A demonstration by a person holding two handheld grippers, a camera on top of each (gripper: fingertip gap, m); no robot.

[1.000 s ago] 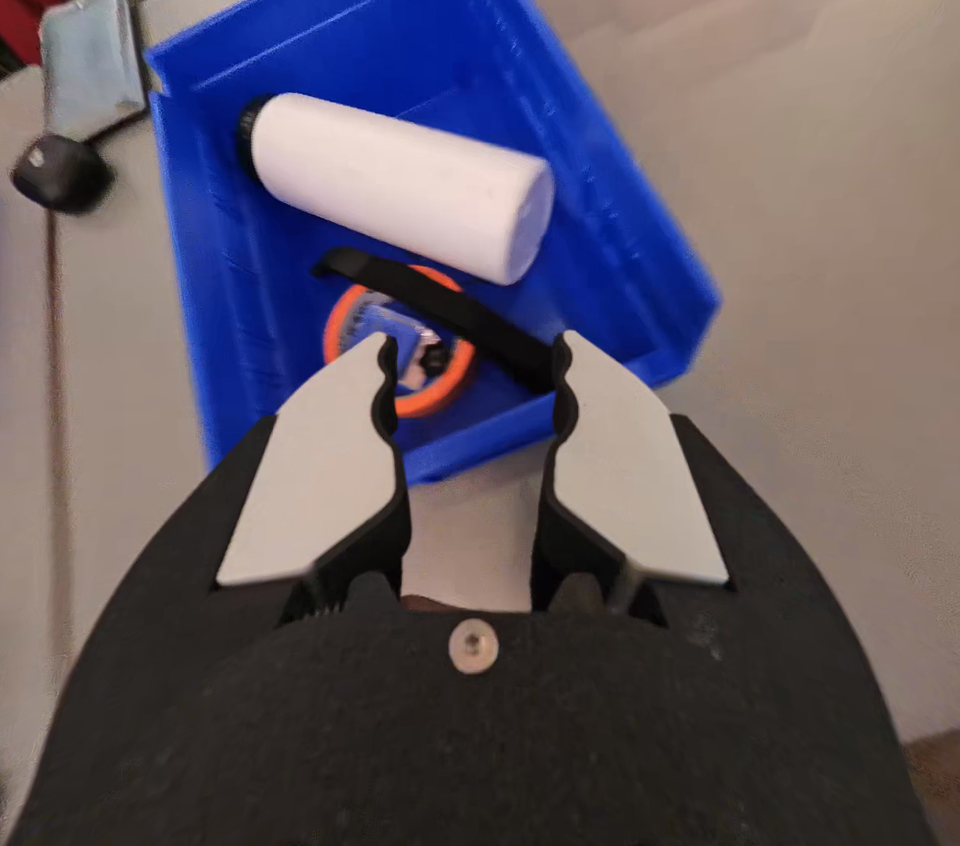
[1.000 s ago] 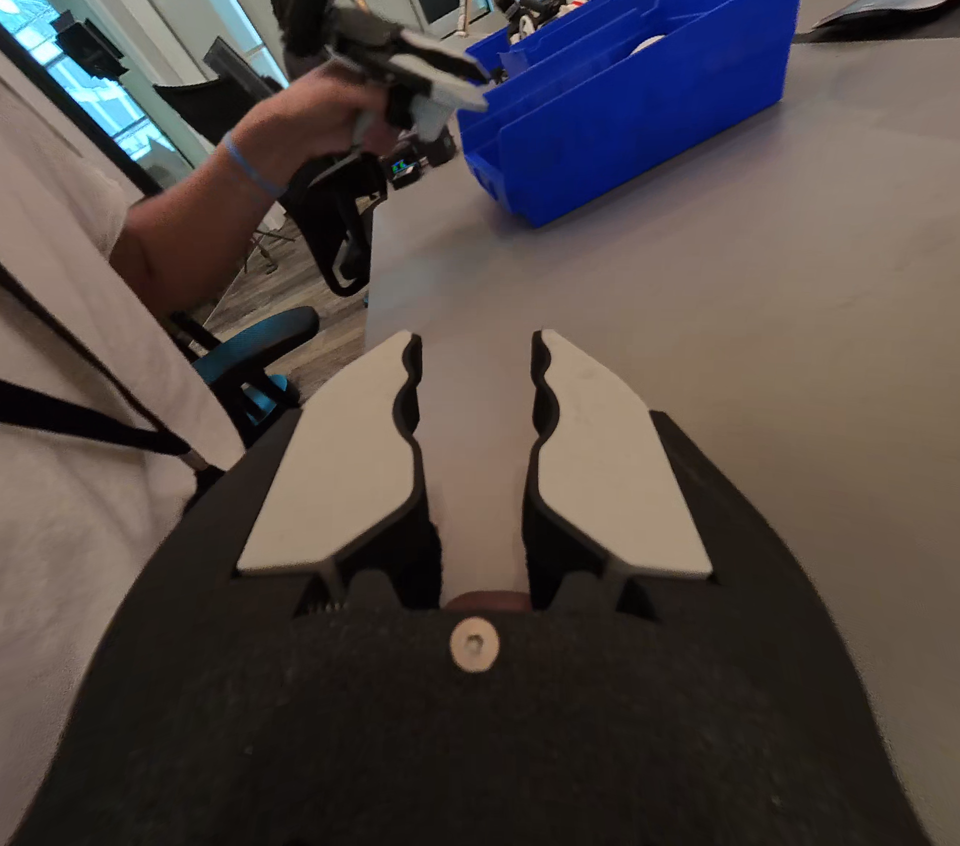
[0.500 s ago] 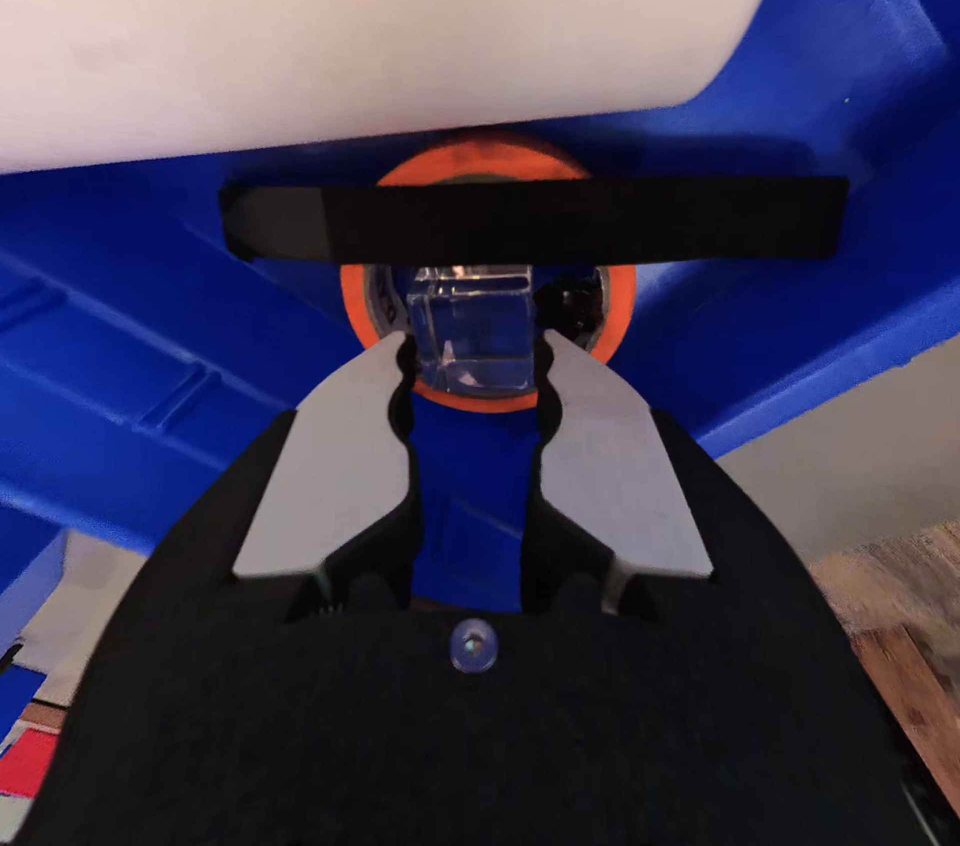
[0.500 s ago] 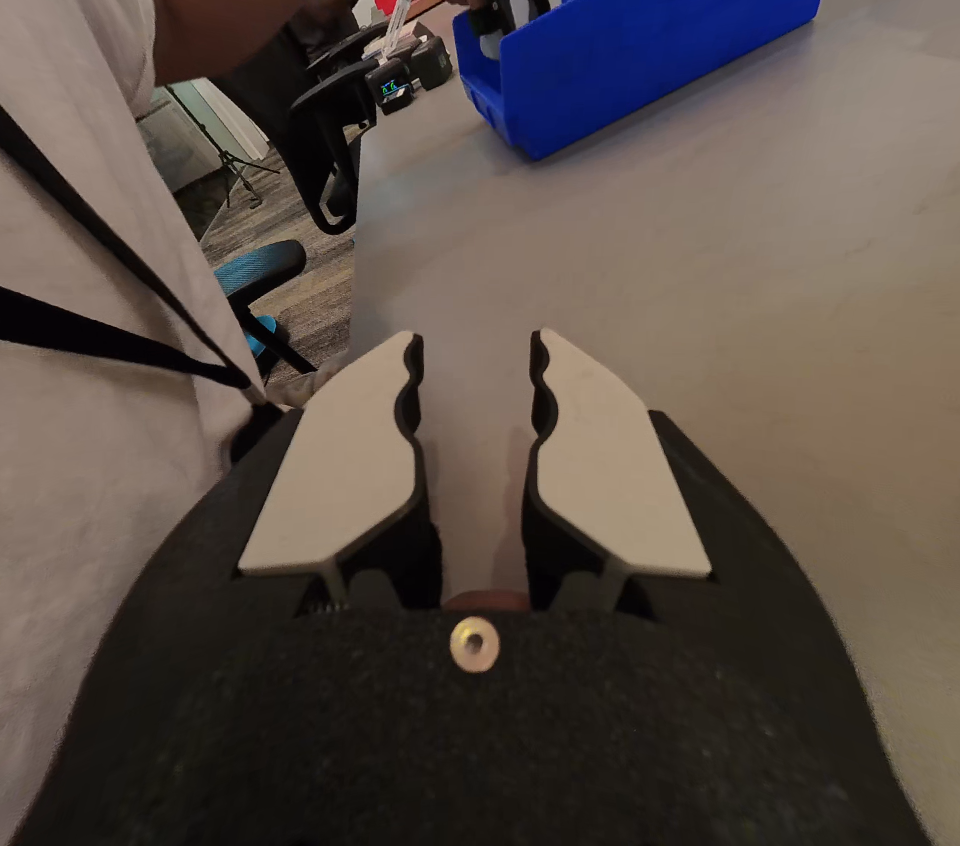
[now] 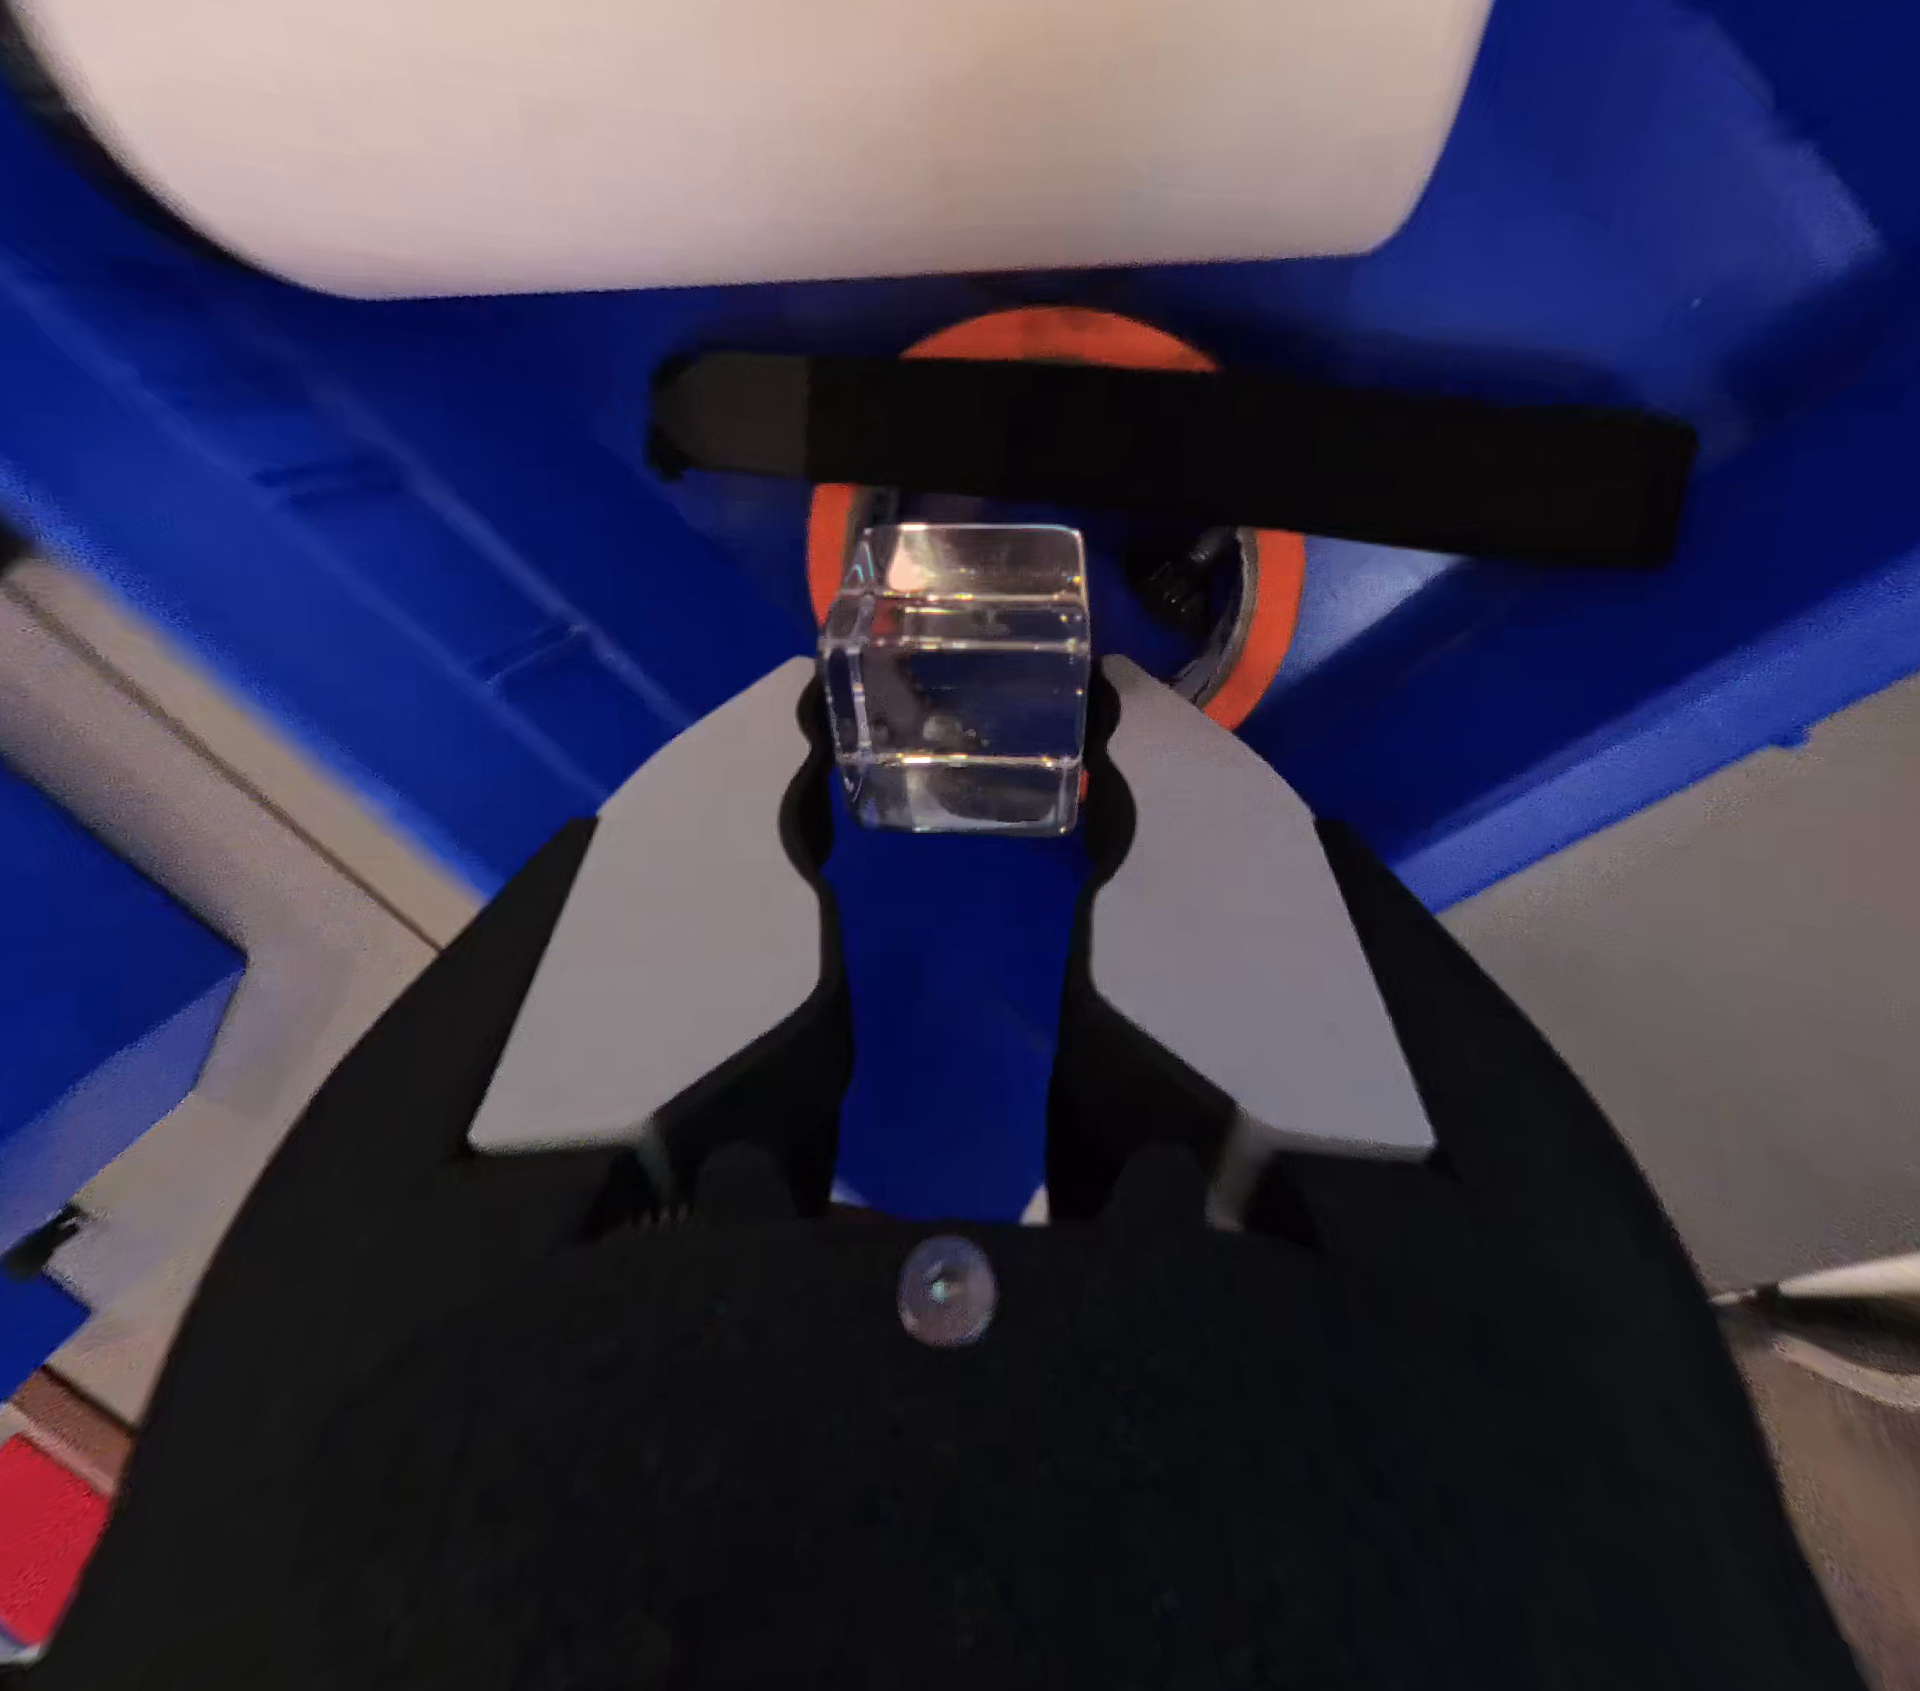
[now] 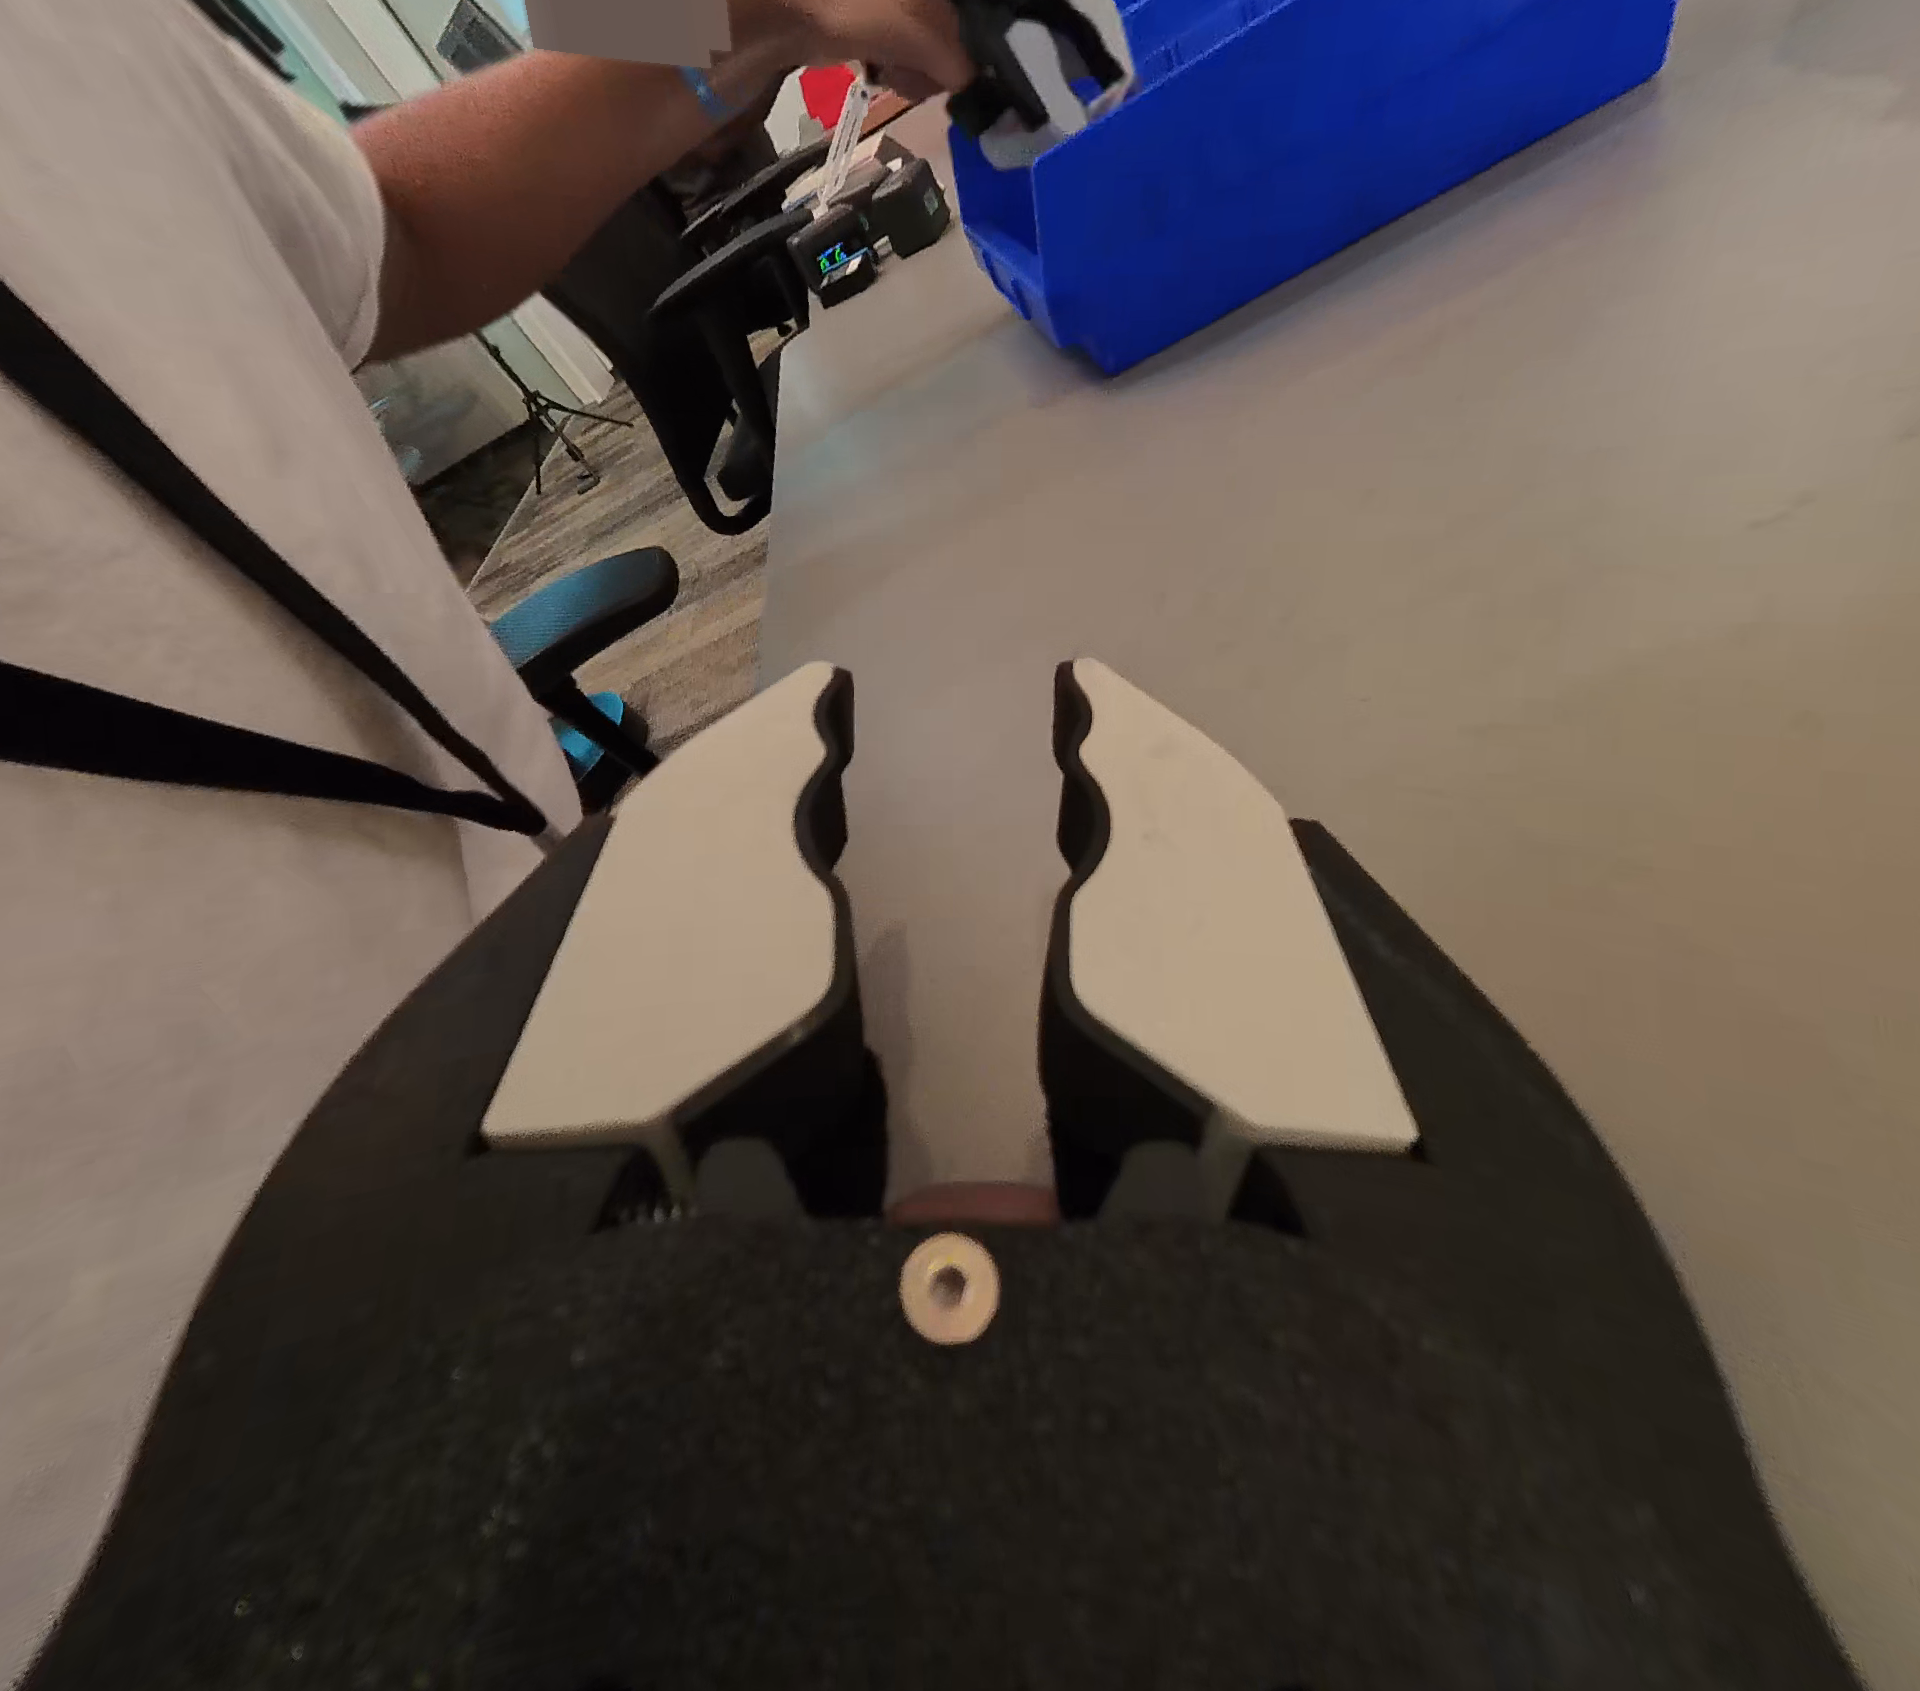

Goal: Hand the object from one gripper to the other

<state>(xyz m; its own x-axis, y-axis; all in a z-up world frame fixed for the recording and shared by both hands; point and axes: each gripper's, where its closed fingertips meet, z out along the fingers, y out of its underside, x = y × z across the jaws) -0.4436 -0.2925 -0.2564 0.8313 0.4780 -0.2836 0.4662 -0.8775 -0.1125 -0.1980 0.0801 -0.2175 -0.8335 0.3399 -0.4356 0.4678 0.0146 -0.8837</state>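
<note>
A clear cube [image 5: 956,696] sits between the fingertips of my left gripper [image 5: 956,691], which is shut on it just above the front end of a blue bin [image 5: 416,498]. The cube is held slightly clear of an orange ring [image 5: 1270,602] lying in the bin. My right gripper [image 6: 951,691] is open and empty, low over the grey table [image 6: 1455,602], well in front of the bin [image 6: 1351,114]. The right wrist view shows the left gripper [image 6: 1039,41] in a person's hand at the bin's near-left end; the cube is hidden there.
In the bin lie a large white cylinder [image 5: 727,10] and a black strap [image 5: 1195,457] across the orange ring. A person's arm [image 6: 540,176] and torso fill the left of the right wrist view. Office chairs [image 6: 717,353] stand beyond the table's left edge. My right fingertips sit around 45 cm from my left ones. To reach the black strap [image 5: 1195,457] in a straight line is about 4 cm for my left fingers, about 40 cm for my right.
My left gripper went down into the bin, shut on the clear cube and has raised it off the orange ring. My right gripper has stayed open, barely shifting.
</note>
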